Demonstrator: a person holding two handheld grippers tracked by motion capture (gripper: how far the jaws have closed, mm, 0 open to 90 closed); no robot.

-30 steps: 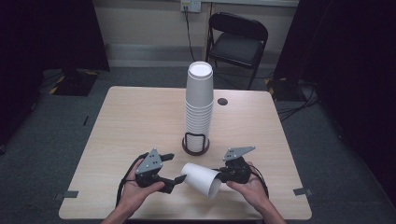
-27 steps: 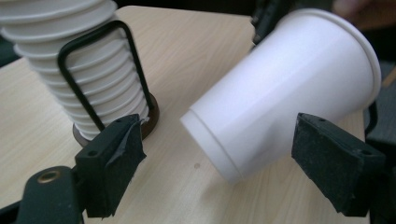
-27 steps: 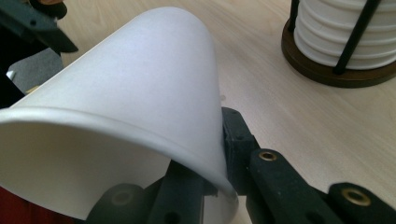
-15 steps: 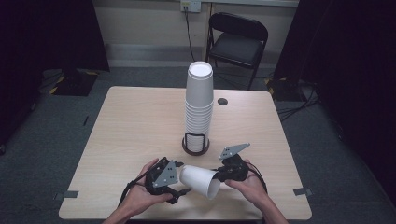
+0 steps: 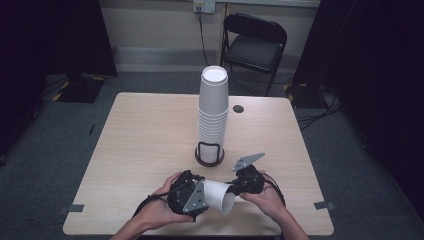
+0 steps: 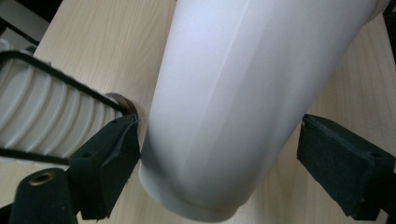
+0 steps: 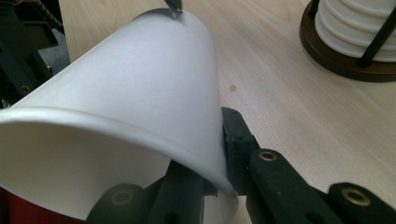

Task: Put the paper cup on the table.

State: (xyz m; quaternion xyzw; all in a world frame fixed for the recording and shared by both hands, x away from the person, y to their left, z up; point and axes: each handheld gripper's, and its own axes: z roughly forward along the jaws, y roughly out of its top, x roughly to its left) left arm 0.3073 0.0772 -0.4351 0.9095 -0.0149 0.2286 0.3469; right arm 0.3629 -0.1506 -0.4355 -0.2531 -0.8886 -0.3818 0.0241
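White paper cup [image 5: 220,196] sideways, rim pinched in right tongs [image 5: 235,188], empty.

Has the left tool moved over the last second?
Yes. In the high view the left tool has slid rightward along the table edge, closing on the cup held by the right tool, nearer the stack.
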